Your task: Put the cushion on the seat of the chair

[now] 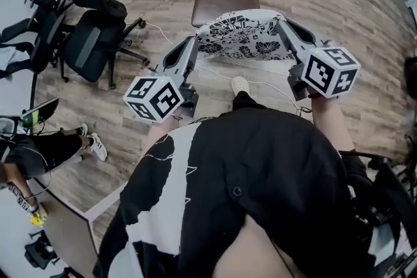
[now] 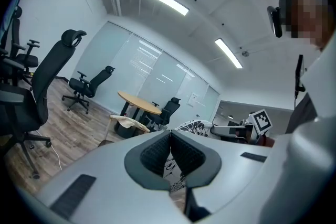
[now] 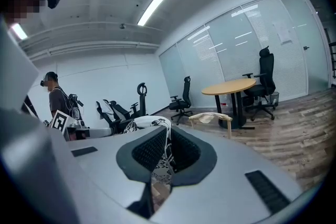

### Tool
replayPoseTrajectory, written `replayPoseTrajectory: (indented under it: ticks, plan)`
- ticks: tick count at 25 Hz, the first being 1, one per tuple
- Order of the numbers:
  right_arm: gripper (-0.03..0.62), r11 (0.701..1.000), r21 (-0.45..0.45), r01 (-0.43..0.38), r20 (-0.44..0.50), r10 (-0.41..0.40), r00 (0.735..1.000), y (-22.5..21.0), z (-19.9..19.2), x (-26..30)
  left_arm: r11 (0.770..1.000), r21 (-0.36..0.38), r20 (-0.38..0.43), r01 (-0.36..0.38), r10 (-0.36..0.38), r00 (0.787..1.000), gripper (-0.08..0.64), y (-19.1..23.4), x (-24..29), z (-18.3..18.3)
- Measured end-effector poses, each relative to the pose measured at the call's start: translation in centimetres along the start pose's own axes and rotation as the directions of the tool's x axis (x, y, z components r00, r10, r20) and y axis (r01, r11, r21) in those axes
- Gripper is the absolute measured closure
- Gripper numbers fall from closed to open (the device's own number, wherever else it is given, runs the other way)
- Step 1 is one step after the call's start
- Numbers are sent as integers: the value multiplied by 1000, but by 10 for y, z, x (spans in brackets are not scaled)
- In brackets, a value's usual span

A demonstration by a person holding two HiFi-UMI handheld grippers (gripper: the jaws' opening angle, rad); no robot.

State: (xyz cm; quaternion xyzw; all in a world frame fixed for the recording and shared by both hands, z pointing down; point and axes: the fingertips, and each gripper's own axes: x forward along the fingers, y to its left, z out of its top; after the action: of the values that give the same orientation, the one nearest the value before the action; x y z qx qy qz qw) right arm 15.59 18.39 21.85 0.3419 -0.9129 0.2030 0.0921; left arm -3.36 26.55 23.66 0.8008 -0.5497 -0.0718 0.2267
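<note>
Cushion (image 1: 242, 36) long axis crosswise; left claw (image 1: 194, 43), right claw (image 1: 280, 26) clenched on its ends

I get even, cool brightness from the ceiling light strips (image 2: 164, 0), which streak as glare across the glass wall (image 3: 247, 34). Shadows on the wooden floor (image 1: 365, 16) are soft. The print on the cushion (image 1: 244, 36) reads sharp in my head view. Every view bows fisheye-style, and both gripper views go dark at the corners.
</note>
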Motion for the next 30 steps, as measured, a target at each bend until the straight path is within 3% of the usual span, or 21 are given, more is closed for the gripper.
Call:
replayPoseTrajectory:
  ticks: [14, 20, 30]
  plan:
    - [560, 997, -43, -69, -87, 65, 994, -80, 44, 118, 996, -58, -8, -64, 63, 998, 545, 67, 108, 28]
    - [560, 995, -45, -84, -99, 79, 992, -94, 51, 138, 996, -34, -23, -81, 80, 997, 545, 78, 127, 30]
    - [560, 991, -35, -129, -143, 123, 982, -140, 78, 206, 994, 3, -75, -106, 106, 992, 545, 110, 207, 45]
